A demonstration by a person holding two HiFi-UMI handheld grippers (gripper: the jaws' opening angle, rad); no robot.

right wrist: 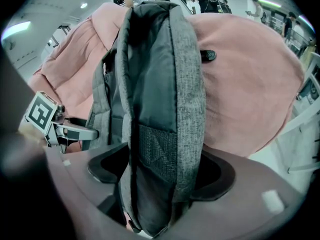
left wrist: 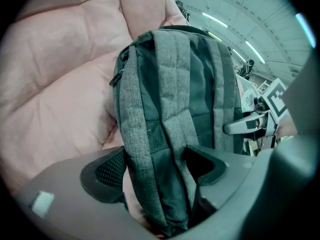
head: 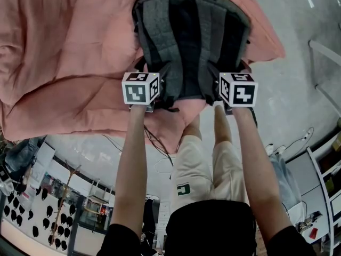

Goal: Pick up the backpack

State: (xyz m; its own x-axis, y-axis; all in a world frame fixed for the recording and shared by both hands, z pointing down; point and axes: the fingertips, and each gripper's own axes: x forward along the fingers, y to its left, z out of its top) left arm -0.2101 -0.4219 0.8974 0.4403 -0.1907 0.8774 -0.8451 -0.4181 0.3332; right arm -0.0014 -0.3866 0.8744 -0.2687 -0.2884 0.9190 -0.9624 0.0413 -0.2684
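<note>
A grey and black backpack (head: 192, 36) lies on a big pink padded cover (head: 69, 52), with its near end towards me. My left gripper (head: 152, 78) holds the near left corner, and in the left gripper view both pads (left wrist: 107, 169) press on a folded grey edge of the backpack (left wrist: 170, 84). At the near right corner my right gripper (head: 226, 80) has its pads (right wrist: 215, 176) closed on the padded side of the backpack (right wrist: 160, 84). The fingertips are hidden under the marker cubes in the head view.
The pink cover spreads far left and behind the backpack and hangs over its near edge. Grey floor lies to the right, with thin cables (head: 290, 143) and white shelving (head: 327, 169). My legs (head: 205, 159) stand just below the backpack.
</note>
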